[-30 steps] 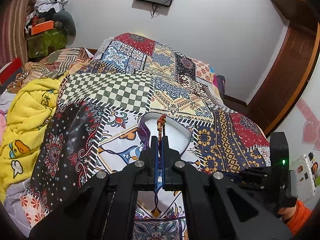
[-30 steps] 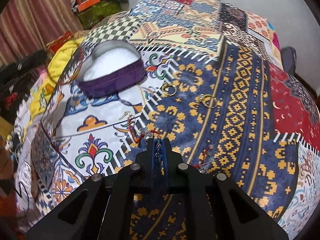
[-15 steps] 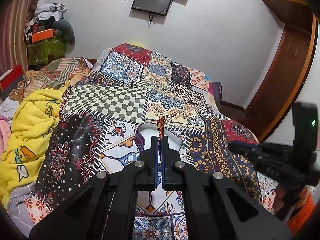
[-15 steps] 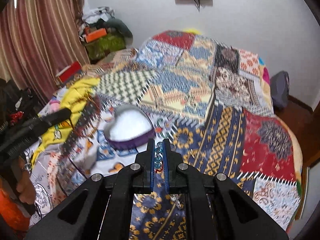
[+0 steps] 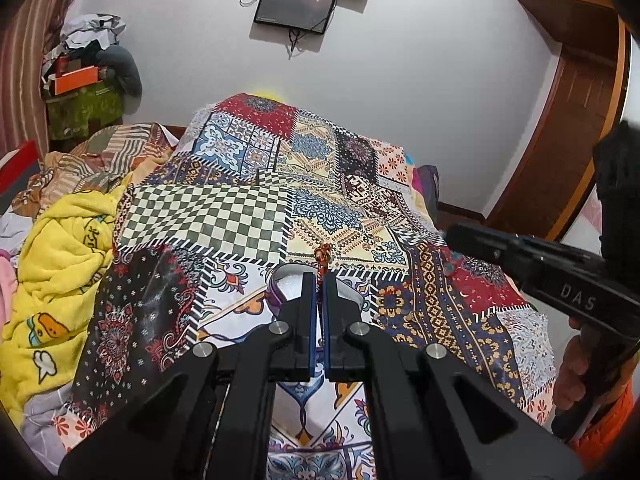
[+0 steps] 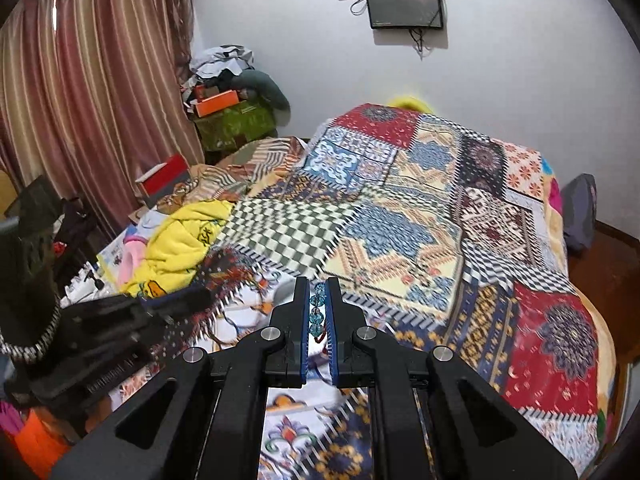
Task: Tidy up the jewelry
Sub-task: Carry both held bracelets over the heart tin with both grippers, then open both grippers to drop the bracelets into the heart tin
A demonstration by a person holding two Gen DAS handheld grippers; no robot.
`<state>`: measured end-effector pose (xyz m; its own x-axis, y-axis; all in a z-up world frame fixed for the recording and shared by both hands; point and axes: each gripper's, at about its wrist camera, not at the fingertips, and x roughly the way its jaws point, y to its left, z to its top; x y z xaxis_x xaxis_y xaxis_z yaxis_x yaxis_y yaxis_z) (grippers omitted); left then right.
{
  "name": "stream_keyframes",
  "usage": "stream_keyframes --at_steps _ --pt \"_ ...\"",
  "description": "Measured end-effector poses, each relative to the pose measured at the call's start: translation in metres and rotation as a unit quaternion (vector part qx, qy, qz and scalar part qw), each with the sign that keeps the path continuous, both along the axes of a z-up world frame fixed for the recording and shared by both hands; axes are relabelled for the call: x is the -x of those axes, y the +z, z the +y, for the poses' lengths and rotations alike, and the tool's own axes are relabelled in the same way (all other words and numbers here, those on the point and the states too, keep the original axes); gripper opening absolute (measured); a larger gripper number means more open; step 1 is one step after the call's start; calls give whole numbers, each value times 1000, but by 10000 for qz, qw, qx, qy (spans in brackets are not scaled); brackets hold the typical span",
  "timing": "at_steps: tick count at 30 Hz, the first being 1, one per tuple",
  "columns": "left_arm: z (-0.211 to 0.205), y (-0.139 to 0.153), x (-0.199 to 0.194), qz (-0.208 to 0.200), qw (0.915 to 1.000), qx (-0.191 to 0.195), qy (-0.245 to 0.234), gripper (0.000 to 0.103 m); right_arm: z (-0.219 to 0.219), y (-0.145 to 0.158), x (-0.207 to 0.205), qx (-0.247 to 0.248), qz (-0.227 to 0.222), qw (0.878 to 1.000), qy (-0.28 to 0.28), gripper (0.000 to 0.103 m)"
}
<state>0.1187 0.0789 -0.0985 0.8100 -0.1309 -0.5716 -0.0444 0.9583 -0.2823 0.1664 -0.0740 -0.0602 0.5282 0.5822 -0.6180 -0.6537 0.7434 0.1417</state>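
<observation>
Both grippers are lifting away from the bedspread now, each one carrying a piece. The left gripper (image 5: 319,280) is clamped nearly closed on a red-and-gold beaded strand (image 5: 322,256), which is poking up just past its fingertips. A second ago that strand was hanging right over the heart-shaped box (image 5: 289,276); now the box is sliding down behind the fingers, only its white lining and purple rim peeking out on either side.

The right gripper (image 6: 318,286) is pinching a blue beaded piece (image 6: 317,312) between its pads. A second ago it was down low on the patchwork bedspread (image 6: 400,216) among the loose rings; now it is raised high, the bedspread well below and blurring with the motion.

So neither piece is in the box yet. My read: two pickups done, and both drops are coming, with the box sitting just ahead of and beneath the left fingertips.
</observation>
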Motion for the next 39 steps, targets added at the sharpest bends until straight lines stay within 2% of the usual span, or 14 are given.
stream_keyframes --at_steps 12,20,29,35,39 --pt "-2 -34 -48 395 9984 278 -305 1 30 -34 -32 22 459 9987 234 7" --pt "-3 -56 -63 637 9970 180 -408 1 36 -54 -52 56 883 9956 317 7" --pt "6 -65 -68 765 9961 218 -376 1 42 -79 -57 436 1114 9922 353 7" --pt "8 -64 -65 783 9963 113 -325 1 45 -90 -56 721 1201 9892 428 7" --pt "8 -60 -61 762 9967 4 -274 2 43 -90 -57 723 1430 9859 485 14"
